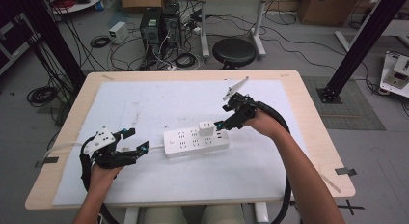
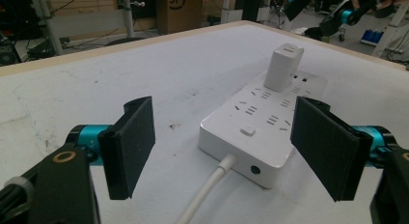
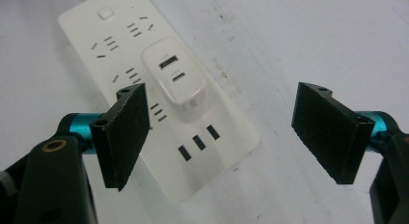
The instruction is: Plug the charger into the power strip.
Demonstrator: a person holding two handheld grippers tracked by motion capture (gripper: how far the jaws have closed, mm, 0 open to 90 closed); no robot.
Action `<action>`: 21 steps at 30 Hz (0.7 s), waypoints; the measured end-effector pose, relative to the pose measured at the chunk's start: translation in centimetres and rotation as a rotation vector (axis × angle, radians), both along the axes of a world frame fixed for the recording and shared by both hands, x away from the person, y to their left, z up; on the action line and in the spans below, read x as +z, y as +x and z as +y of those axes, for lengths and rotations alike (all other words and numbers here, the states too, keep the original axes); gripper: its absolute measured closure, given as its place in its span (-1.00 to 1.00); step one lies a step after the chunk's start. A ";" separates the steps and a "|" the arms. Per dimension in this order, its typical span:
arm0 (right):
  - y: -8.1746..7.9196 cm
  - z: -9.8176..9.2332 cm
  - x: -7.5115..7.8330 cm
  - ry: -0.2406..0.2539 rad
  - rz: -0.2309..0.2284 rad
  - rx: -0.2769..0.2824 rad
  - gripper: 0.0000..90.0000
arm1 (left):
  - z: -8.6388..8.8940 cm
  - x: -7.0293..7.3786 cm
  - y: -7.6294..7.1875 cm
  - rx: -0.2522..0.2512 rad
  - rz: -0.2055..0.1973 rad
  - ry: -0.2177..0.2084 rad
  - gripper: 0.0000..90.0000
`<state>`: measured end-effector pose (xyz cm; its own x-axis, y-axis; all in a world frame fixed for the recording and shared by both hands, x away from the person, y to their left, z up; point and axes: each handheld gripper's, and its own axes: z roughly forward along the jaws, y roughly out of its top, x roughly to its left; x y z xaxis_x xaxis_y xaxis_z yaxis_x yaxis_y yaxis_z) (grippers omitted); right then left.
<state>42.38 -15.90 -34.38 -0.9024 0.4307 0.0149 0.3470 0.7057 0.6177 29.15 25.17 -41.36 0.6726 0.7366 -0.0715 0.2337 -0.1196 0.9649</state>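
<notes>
The person's forearms enter from the bottom edge of the high view, over a table [image 1: 308, 118] covered by a white sheet [image 1: 159, 103]. On the sheet's middle lies a white power strip [image 1: 195, 141], its cord [image 2: 205, 195] leading toward the left gripper [image 1: 134, 141], which hovers just beside the strip's switch end, jaws wide apart and empty. The right gripper [image 1: 221, 116] hangs above the strip's far end, jaws spread wide, holding nothing. A small white charger [image 3: 176, 79] stands plugged into the strip.
</notes>
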 end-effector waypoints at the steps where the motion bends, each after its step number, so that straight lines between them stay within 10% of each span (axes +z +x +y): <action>1: -0.1 -0.4 0.0 0.014 0.000 -0.005 -0.52 | 0.0 0.0 0.0 -0.001 0.000 -0.001 -0.47; 12: -2.3 -4.8 -1.0 0.098 -0.009 -0.100 -0.64 | -0.1 0.0 -0.1 0.003 -0.001 -0.002 -0.47; 21: -5.2 -8.1 -2.6 0.160 -0.107 -0.242 -0.71 | 0.1 -0.1 -0.2 0.016 -0.006 -0.005 -0.47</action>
